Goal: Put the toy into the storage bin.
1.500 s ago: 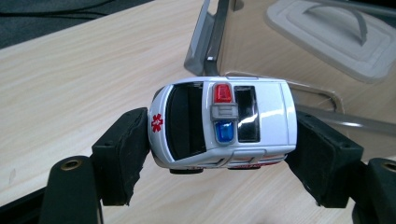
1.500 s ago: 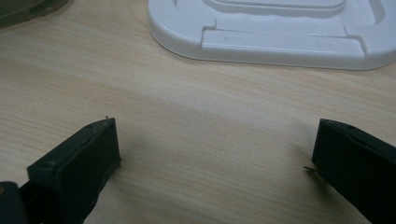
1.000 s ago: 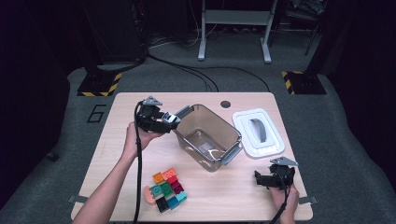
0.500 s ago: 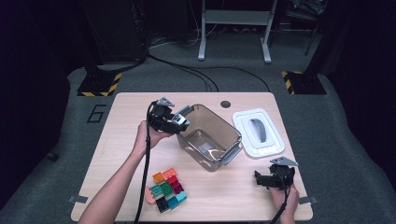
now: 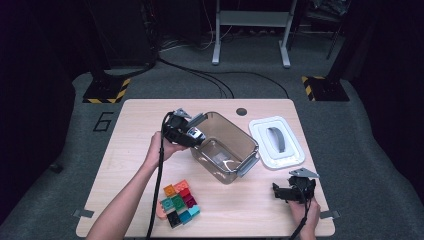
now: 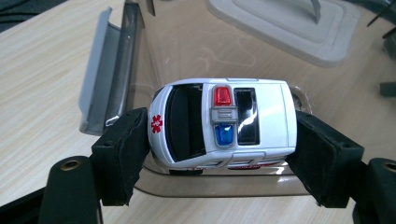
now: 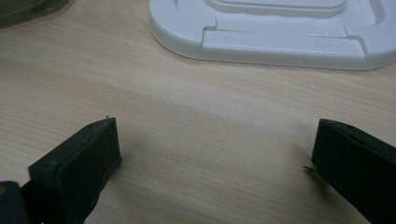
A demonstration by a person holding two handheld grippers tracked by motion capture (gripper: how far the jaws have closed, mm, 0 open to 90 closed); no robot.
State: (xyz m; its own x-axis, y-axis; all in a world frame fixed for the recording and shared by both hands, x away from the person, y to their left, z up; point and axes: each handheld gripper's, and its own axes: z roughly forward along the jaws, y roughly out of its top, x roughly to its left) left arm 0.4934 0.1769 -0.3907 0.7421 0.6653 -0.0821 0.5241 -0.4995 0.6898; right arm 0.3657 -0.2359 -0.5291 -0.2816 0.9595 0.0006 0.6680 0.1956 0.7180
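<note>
A white toy ambulance point(image 6: 223, 121) with red and blue roof lights is clamped between the black pads of my left gripper point(image 6: 219, 154). It hangs just over the near-left rim of a clear brownish plastic box point(image 5: 225, 147) that stands open in the middle of the table. In the high view the left gripper point(image 5: 192, 135) is at the box's left edge, holding the toy car point(image 5: 196, 134). My right gripper point(image 5: 280, 192) rests low near the table's front right, jaws wide apart over bare wood point(image 7: 210, 154), nothing between them.
The box's white lid point(image 5: 276, 141) lies flat to the right of the box, also seen as the lid point(image 7: 275, 28) ahead of the right gripper. A cluster of several coloured toy bricks point(image 5: 177, 202) sits near the front edge. Grey latch flaps point(image 6: 100, 79) stick out from the box's ends.
The left hand has carried the toy ambulance rightward and slightly down, from the table's left part to the box's left rim. The right gripper has not moved.
</note>
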